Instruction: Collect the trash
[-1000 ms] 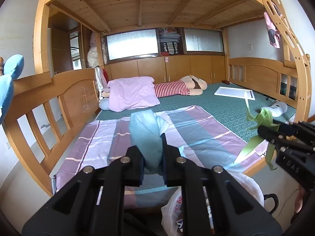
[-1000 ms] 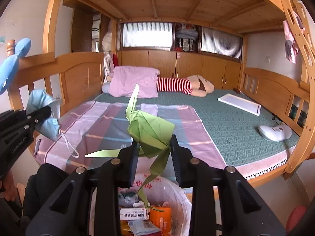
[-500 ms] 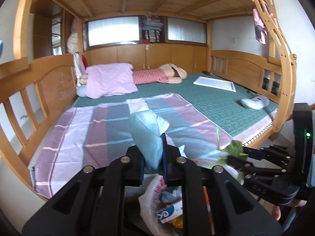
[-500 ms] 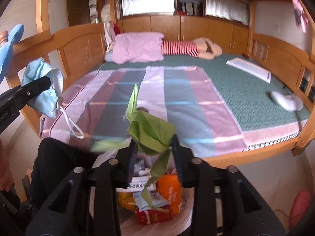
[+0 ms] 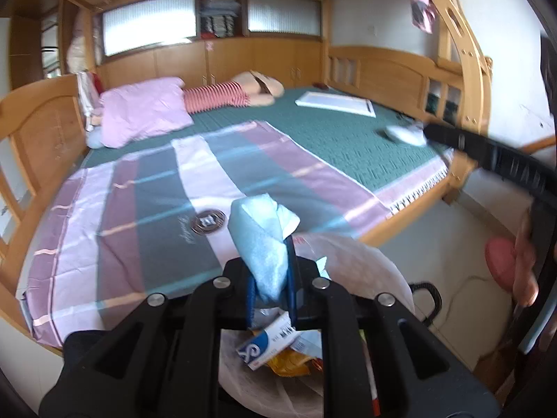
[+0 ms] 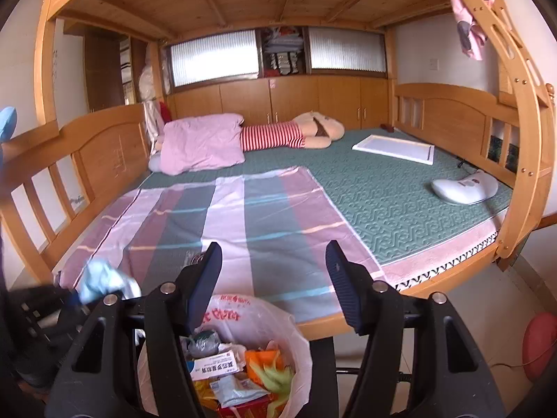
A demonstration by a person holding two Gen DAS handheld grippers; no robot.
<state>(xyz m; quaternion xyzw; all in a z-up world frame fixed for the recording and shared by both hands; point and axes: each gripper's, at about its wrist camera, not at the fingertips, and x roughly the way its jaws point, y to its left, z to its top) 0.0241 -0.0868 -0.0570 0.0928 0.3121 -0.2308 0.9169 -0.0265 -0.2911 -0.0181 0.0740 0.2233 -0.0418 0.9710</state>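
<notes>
Left gripper (image 5: 269,291) pinches the blue face mask (image 5: 261,244) above the trash bag (image 6: 243,317); right gripper (image 6: 275,278) opens, empty.

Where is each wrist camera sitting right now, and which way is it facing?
Left wrist: rides the left hand-held gripper, angled down over the trash bag toward the bed; its fingers pinch a blue face mask, and the right hand-held gripper crosses at right.
Right wrist: rides the right gripper, above the bag, facing the bed; jaws opening with nothing between them, green paper lying in the bag.
Shared: bed, bag, mask.
</notes>
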